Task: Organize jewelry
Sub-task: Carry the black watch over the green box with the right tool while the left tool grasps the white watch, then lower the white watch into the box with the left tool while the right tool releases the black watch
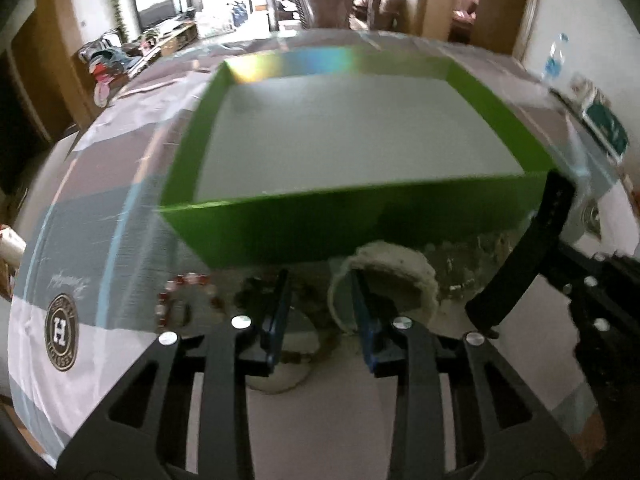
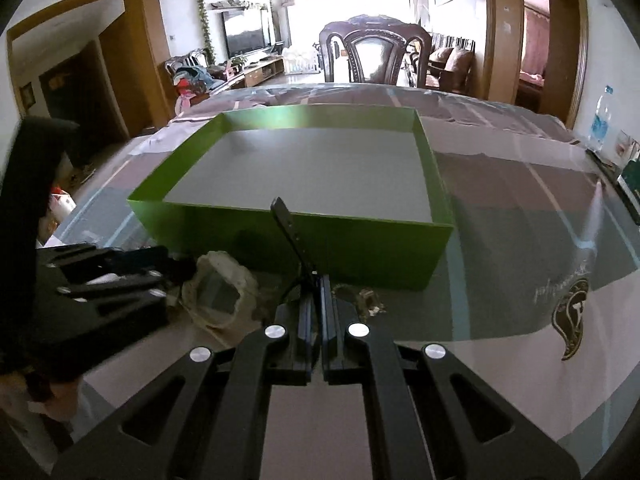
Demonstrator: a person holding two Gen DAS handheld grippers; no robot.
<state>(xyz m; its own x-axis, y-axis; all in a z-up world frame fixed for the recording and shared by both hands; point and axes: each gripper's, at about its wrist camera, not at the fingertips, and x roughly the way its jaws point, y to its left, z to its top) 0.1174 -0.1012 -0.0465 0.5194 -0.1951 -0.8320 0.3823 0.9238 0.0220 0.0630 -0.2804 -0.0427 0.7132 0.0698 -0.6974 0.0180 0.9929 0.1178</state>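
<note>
An open green box [image 1: 280, 232] with a grey floor stands on the table; it also shows in the right wrist view [image 2: 304, 240]. My right gripper [image 2: 316, 284] is shut on a black watch strap [image 2: 289, 228], which sticks up in front of the box; the strap also shows in the left wrist view [image 1: 520, 256]. My left gripper [image 1: 320, 280] is open, its fingers around the near side of a pale woolly bracelet ring [image 1: 416, 264], also seen in the right wrist view [image 2: 240, 276]. A red bead bracelet [image 1: 176, 292] lies to the left.
The table has a grey, blue and white cloth under clear plastic [image 2: 520, 240]. Small dark jewelry pieces [image 2: 368, 298] lie before the box. A water bottle [image 2: 600, 120] and packets stand at the right edge. A dark wooden chair [image 2: 376, 52] is behind the table.
</note>
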